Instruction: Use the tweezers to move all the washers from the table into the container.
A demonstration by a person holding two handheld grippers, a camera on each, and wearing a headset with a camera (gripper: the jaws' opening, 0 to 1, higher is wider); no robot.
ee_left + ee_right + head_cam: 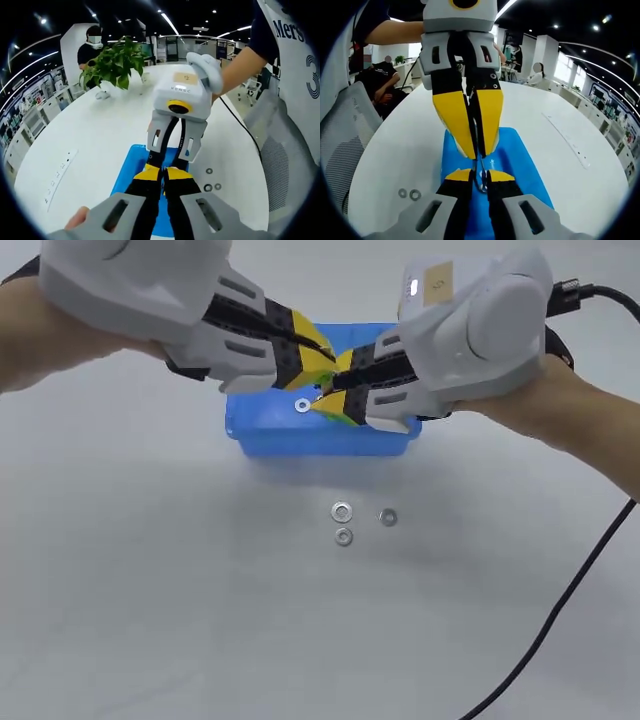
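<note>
A blue container [300, 435] stands on the white table. Over it my left gripper [325, 358] and right gripper [335, 400] meet tip to tip, both shut on thin metal tweezers [481, 175]. One washer [302, 405] sits at the tweezers' tip above the container's near side; whether it is pinched I cannot tell. Three washers [342, 511] lie on the table in front of the container. In the left gripper view my left gripper [163, 175] faces the right gripper [170, 157] above the container [131, 165]. In the right gripper view the left gripper [476, 150] comes down from the top onto my right gripper [472, 176].
A black cable [570, 590] trails from the right gripper across the table's right side. A potted plant [112, 65] stands at the table's far end. A person [92, 47] stands behind it, and another sits beside the table [377, 80].
</note>
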